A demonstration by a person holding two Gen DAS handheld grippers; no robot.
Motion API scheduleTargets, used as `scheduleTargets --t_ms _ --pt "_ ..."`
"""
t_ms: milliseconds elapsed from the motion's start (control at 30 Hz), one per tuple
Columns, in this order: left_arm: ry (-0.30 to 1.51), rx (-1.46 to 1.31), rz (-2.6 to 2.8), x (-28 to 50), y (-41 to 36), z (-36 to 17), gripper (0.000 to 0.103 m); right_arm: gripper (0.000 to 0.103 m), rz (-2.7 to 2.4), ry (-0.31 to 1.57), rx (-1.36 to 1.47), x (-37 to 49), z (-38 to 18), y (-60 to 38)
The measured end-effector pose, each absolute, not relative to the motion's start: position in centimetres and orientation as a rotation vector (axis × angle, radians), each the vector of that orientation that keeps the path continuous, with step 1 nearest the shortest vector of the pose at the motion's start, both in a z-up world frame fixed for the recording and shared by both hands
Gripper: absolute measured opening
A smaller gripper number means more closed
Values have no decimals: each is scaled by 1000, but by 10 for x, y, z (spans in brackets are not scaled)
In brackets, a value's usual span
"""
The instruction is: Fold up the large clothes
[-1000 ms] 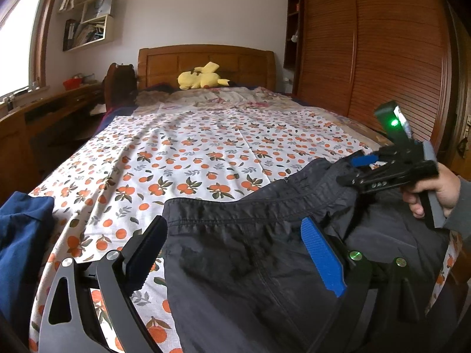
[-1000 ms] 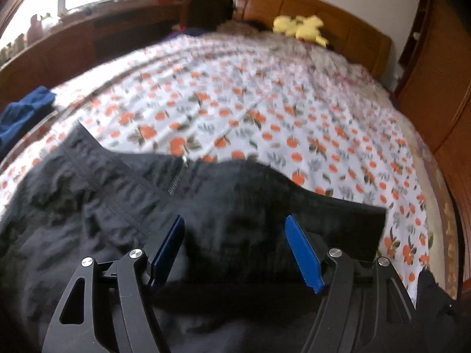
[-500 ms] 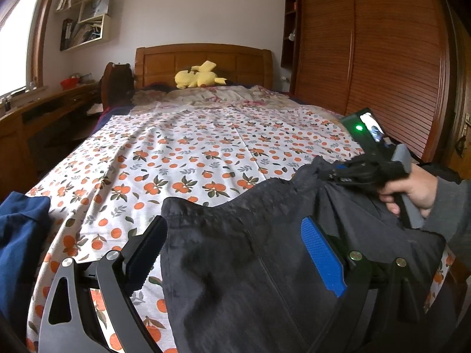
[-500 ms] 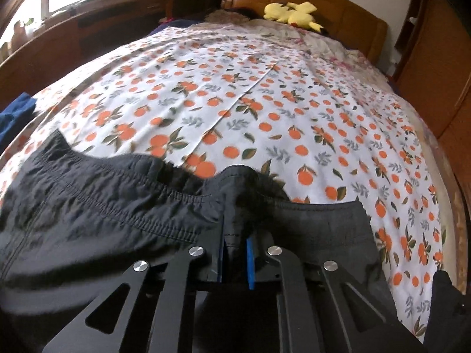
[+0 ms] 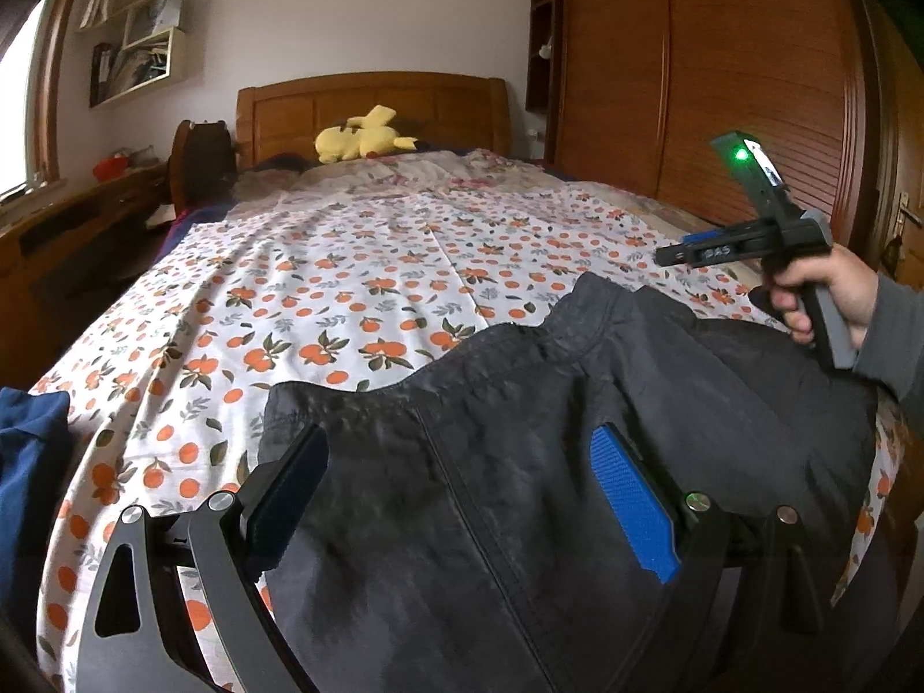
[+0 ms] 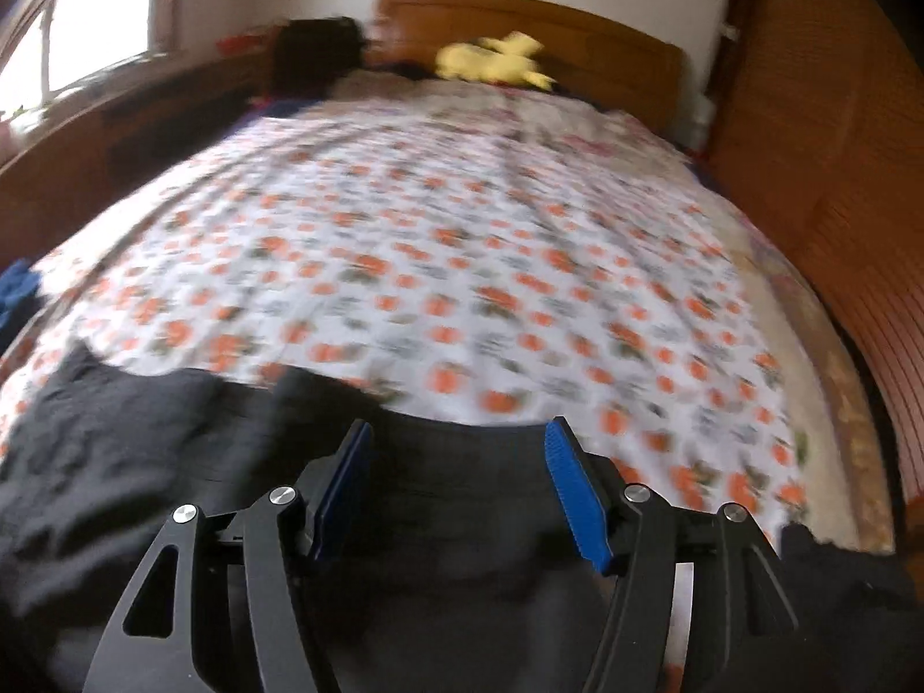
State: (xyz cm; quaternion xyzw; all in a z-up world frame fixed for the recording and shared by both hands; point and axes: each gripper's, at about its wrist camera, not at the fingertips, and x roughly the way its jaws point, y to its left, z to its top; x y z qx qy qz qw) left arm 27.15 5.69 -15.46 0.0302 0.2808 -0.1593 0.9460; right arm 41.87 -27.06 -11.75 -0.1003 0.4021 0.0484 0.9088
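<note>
A large black garment point(image 5: 577, 433) lies spread across the near end of the bed, its top edge bunched into a small peak at the middle right. It also shows in the right wrist view point(image 6: 144, 462). My left gripper point(image 5: 462, 496) is open, low over the garment's near left part. My right gripper point(image 6: 462, 491) is open and empty just above the garment's far edge. In the left wrist view the right gripper point(image 5: 670, 257) is held in a hand above the garment's right side, clear of the cloth.
The bed has a white sheet with orange fruit print point(image 5: 375, 265). A yellow plush toy point(image 5: 361, 138) lies by the wooden headboard. A blue garment point(image 5: 29, 462) lies at the bed's left edge. A wooden wardrobe point(image 5: 722, 86) stands right, a desk point(image 5: 69, 231) left.
My right gripper was shut on the garment's top edge half a second ago; it has opened, let go and lifted up. The garment has settled. My left gripper stays open.
</note>
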Motion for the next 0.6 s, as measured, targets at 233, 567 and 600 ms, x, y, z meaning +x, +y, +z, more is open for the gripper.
scheduleTargets --t_ms 233,567,600 --pt "588 73 -320 276 53 -161 93 58 21 998 -90 444 -170 -330" --pt "601 79 -321 281 50 -167 93 6 130 1042 -26 450 -186 -326" --pt "600 80 -321 280 50 -167 93 5 115 1006 -38 448 -179 -326"
